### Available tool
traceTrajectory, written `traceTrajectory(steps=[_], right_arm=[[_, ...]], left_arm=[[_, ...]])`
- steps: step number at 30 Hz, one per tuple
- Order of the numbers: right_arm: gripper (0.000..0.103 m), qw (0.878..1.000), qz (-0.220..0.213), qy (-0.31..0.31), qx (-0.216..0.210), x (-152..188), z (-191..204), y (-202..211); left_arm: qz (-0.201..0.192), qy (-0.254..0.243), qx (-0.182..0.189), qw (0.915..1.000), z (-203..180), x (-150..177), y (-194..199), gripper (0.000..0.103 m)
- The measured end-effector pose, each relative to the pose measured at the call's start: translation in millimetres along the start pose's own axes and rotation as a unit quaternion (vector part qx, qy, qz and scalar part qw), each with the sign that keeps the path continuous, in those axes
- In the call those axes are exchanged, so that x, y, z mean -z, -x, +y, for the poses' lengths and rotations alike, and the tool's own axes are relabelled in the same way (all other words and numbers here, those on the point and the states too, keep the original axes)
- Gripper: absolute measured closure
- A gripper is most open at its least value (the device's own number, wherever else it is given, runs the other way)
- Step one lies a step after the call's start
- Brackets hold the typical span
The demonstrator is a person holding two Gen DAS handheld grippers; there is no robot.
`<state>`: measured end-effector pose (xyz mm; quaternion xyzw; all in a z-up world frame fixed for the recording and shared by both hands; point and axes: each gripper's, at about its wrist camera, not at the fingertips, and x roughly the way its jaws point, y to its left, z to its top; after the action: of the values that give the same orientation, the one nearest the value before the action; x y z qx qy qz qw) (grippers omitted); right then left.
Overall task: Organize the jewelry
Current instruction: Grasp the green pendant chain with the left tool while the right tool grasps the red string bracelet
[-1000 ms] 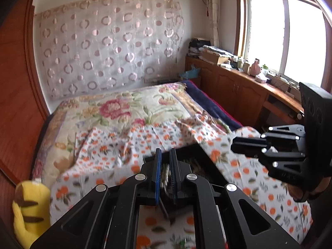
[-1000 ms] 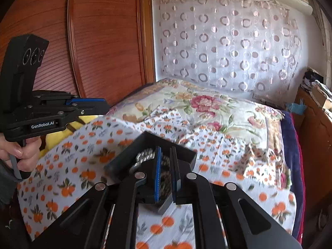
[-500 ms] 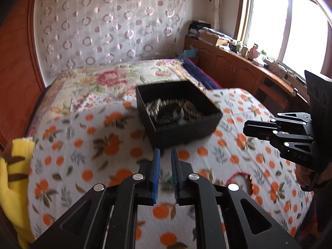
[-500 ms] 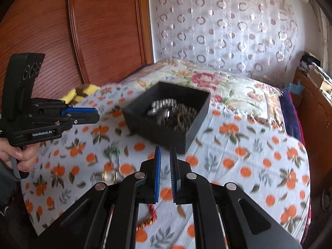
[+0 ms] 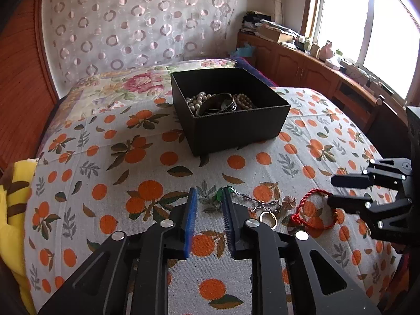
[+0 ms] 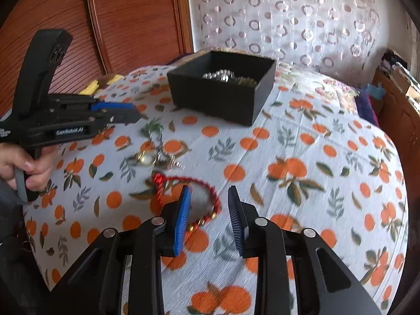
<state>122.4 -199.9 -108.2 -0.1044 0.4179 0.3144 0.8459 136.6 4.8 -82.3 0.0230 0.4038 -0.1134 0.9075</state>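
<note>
Both grippers hang over the orange-print cloth covering the desk. Our left gripper has its fingers a moderate gap apart and holds nothing. Our right gripper is spread wider, also empty.

Loose items sit near us on the cloth: a red cord bracelet, a chain with a green charm and a gold ring. The black box stands farther back, already holding pearls and a bangle.

Step in hand, as we judge it: pick up the bracelet with the right gripper. In the right wrist view the bracelet's near arc lies between the blue pads, closer to the left pad, with gold beads at that spot. We cannot tell whether the tips touch the cloth yet.

To do it well: lower until the tips brush the cloth, centre the cord between the pads, close slowly. Pinch the cord only; the cloth is soft and may bunch into the grip. Lift straight up so the loop hangs free before carrying it to the box.

Orientation: the bracelet lies flat as an open, slightly oval loop. In the right wrist view its long axis runs from the knot end at far left toward the beaded end at near right, diagonal to the fingers. The chain stretches from the charm near the left gripper toward the ring.
</note>
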Motion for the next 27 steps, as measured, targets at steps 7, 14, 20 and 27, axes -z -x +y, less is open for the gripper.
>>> traceTrajectory(steps=[7,14,20,27], right_arm=[[0.092,0.999,0.019,0.021,0.029,7.5,-0.7,-0.2],[0.094,1.0,0.002,0.011,0.017,13.5,-7.6,2.7],[0.094,0.999,0.0,0.019,0.027,15.0,-4.2,3.2],[0.094,1.0,0.0,0.015,0.022,14.2,-5.0,3.7]], left_arm=[[0.008,-0.014,-0.003,0.9999,-2.9,-9.1,-9.6,0.08],[0.024,-0.022,0.005,0.9995,-6.2,-12.0,-24.6,0.078],[0.035,-0.032,0.006,0.9989,-10.0,-13.2,-32.4,0.078],[0.037,-0.04,0.007,0.9985,-13.6,-8.7,-34.6,0.078]])
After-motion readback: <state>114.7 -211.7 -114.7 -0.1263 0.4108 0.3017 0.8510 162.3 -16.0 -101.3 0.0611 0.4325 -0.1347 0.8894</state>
